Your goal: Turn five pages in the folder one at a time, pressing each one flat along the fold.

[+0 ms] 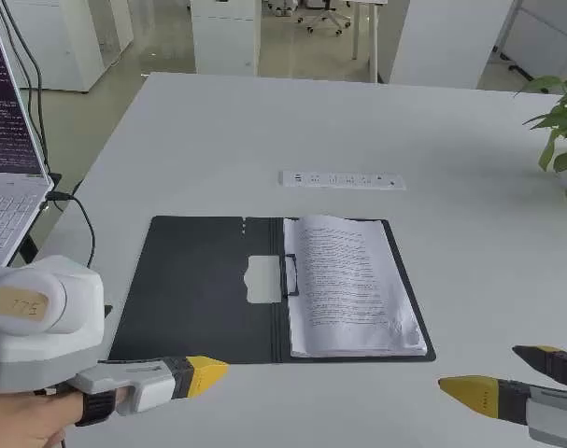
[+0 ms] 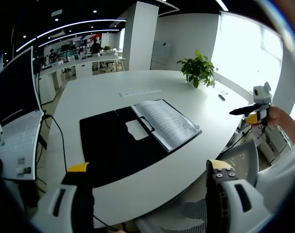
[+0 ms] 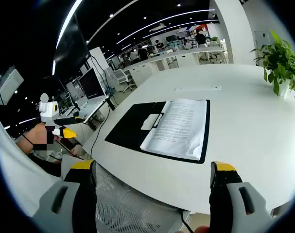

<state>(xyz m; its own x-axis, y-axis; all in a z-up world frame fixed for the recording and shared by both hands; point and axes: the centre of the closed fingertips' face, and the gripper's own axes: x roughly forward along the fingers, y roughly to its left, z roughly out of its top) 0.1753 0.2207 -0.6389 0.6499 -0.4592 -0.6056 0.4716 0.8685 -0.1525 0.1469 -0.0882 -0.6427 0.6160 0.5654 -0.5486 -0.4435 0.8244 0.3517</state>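
Note:
A black folder (image 1: 199, 289) lies open on the white table, with a stack of printed pages (image 1: 348, 285) clipped on its right half and a bare black left half. The folder (image 2: 118, 141) and its pages (image 2: 166, 121) also show in the left gripper view, and the pages (image 3: 179, 126) in the right gripper view. My left gripper (image 1: 204, 371) hovers at the table's near edge, left of the folder, open with nothing between its yellow-tipped jaws. My right gripper (image 1: 507, 373) hangs off the near right corner, also open and holding nothing.
A white power strip (image 1: 343, 179) lies beyond the folder. An open laptop (image 1: 5, 168) with a black cable (image 1: 82, 219) sits at the left edge. A potted plant (image 1: 563, 131) stands at the far right. A mesh chair (image 2: 239, 160) is below the table edge.

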